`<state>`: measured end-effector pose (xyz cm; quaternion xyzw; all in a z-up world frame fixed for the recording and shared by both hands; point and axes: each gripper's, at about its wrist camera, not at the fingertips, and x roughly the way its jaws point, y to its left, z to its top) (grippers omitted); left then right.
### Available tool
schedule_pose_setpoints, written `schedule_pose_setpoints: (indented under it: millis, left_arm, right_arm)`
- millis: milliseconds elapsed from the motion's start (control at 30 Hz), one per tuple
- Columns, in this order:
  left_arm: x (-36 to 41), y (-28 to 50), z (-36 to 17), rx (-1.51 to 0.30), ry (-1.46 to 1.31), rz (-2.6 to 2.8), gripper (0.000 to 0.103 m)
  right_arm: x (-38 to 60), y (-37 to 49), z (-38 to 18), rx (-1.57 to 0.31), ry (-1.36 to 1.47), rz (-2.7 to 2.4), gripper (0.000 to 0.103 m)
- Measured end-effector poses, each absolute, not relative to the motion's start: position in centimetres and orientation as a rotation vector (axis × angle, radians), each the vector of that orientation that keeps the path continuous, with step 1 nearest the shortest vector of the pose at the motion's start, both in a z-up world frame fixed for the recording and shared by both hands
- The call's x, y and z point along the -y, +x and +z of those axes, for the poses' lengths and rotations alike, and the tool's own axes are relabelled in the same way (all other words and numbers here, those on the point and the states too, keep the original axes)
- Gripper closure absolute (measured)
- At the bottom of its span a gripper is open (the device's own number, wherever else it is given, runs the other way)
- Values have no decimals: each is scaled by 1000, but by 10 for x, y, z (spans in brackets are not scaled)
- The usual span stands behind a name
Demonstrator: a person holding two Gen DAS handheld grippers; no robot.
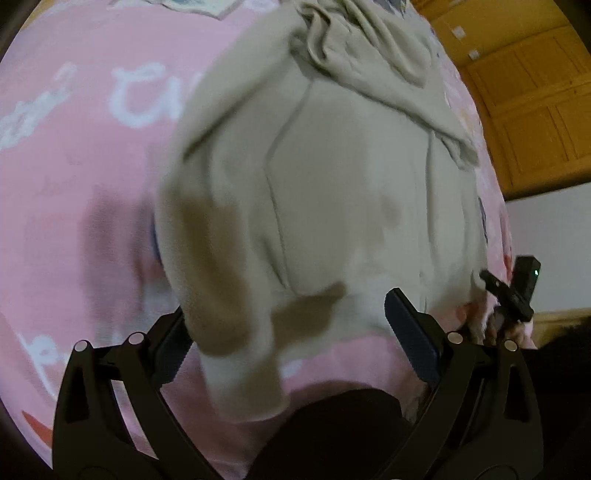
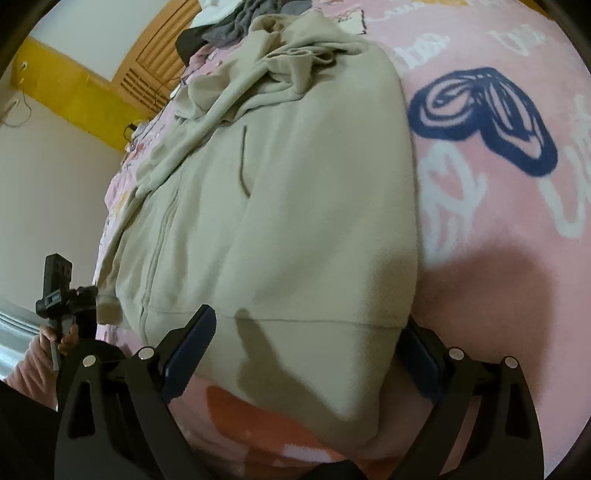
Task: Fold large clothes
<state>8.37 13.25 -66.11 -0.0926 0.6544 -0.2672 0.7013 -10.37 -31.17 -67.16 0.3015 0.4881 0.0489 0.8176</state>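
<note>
A beige zip-up hoodie [image 1: 351,192] lies spread on a pink blanket, hood bunched at the far end. My left gripper [image 1: 291,343] is open at the near hem. A fold of the beige cloth hangs between its wide-apart fingers and covers the tip of the left one. In the right wrist view the same hoodie [image 2: 295,206] fills the middle, zip running along its left side. My right gripper [image 2: 306,347] is open too, its two fingers standing on either side of the hem corner without pinching it.
The pink blanket [image 2: 498,206] with white lettering and a dark blue heart covers the bed. Grey and dark clothes [image 2: 243,18] lie beyond the hood. A hand holds a black device [image 2: 55,288] at the bed's left edge. Wooden cabinets [image 1: 535,110] stand to the right.
</note>
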Motion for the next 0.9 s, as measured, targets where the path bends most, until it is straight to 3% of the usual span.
schedule_pose_setpoints:
  millis: [33,100,167,267,333,400,467,633,900]
  left_arm:
    - [-130,86,-667,-1482,-196,-575,14]
    - [-133,90,-680,-1533,-229,-542,36]
    - [-137,93,-687,-1560,-286,-550,50]
    - [-133,93,-683,-1547,-288,-561,65]
    - [-126,90,-677,-1529,-251,-573,67]
    - [-121,87,-671,-1500,-250,-596,72]
    - [-117,87,-667,-1478,-256,-600,73]
    - [-122,91,-660,-1420,-333,-571,78]
    - [-152,94,-614,-1203,-545,-628,83]
  right_arm:
    - [311,-103,-673,-1038,632,104,10]
    - [306,-103,-673,-1031,580,95,10]
    - [299,-105,-672,-1036,519,77,14]
    - [289,-106,-665,-1044,420,-1,38]
    - [285,-109,-659,-1044,380,-20,55]
    - [283,-110,-650,-1041,353,-41,79]
    - [289,-106,-648,-1052,405,-18,92]
    - [304,-104,-629,-1017,577,-5,94]
    - [299,-91,-528,-834,682,28,95]
